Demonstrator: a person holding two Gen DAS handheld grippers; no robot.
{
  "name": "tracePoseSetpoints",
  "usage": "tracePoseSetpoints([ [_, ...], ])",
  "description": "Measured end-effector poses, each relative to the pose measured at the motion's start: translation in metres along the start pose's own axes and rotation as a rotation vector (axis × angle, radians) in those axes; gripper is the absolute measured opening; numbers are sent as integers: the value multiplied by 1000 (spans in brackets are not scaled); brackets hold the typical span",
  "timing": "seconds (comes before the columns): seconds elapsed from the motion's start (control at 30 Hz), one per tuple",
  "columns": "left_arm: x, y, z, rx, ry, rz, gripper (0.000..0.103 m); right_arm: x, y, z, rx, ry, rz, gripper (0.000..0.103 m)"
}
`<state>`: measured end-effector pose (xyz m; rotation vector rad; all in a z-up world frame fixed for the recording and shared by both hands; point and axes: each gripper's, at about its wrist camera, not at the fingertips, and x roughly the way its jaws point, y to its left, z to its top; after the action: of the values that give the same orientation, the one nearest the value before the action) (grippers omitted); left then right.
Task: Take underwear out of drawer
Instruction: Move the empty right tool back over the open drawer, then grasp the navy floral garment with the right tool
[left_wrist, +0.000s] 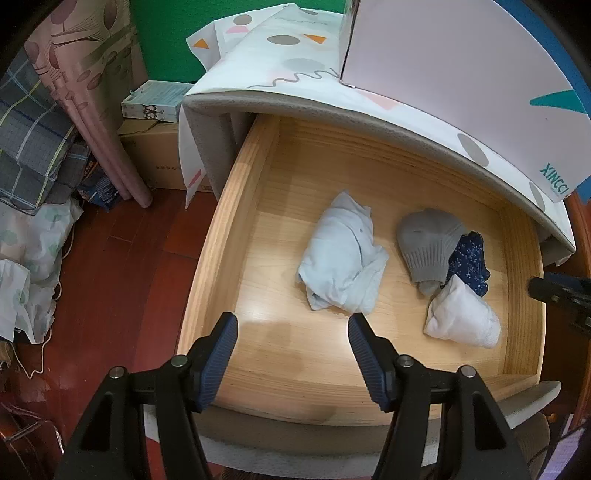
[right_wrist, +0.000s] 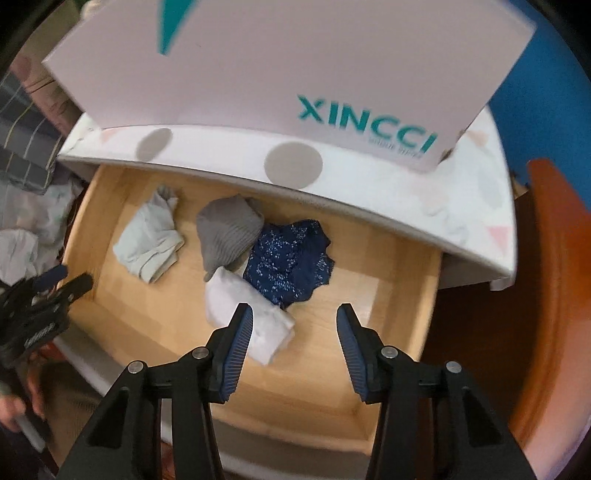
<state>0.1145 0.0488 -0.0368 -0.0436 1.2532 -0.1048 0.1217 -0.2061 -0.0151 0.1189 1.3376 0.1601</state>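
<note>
The wooden drawer (left_wrist: 221, 236) stands pulled out. In it lie dark blue patterned underwear (right_wrist: 291, 258), a grey knit piece (right_wrist: 227, 232), a folded white cloth (right_wrist: 251, 317) and a pale blue garment (right_wrist: 147, 240). My right gripper (right_wrist: 294, 310) hovers open above the drawer's right part, with the white cloth under its left finger and the blue underwear just beyond its tips. Nothing is between its pads. My left gripper (left_wrist: 293, 321) hangs open over the drawer's front, just short of the pale blue garment (left_wrist: 343, 254). The underwear (left_wrist: 469, 258) shows partly behind the grey piece (left_wrist: 430, 243).
A white box lettered XINCCI (right_wrist: 280, 74) sits on the cabinet's patterned cover (left_wrist: 295, 74), overhanging the drawer's back. Left of the drawer are red floorboards (left_wrist: 110, 277), a cardboard box (left_wrist: 155, 158), a rolled pink mat (left_wrist: 92, 110) and piled bedding (left_wrist: 33, 147). A hand (right_wrist: 11, 406) shows at lower left.
</note>
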Motion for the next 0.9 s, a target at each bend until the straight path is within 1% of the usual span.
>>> tracePoseSetpoints([
  [0.1,0,1,0,-3,2,-8,64,19,1,5,20,5,8,44],
  [0.3,0,-1,0,1,2,-11,64,50,6,13,22,20,-3,44],
  [0.63,1,1,1,-7,9,-29,64,86,25,20,-84,46,-68,44],
  [0.7,1,1,1,-8,10,-30,64,92,27,19,-97,54,-73,44],
  [0.73,1,1,1,-7,9,-32,64,97,30,19,-106,72,-74,44],
  [0.77,1,1,1,-6,9,-31,64,98,31,19,-111,82,-74,42],
  [0.9,1,1,1,-8,12,-33,64,101,32,21,-131,86,-77,41],
])
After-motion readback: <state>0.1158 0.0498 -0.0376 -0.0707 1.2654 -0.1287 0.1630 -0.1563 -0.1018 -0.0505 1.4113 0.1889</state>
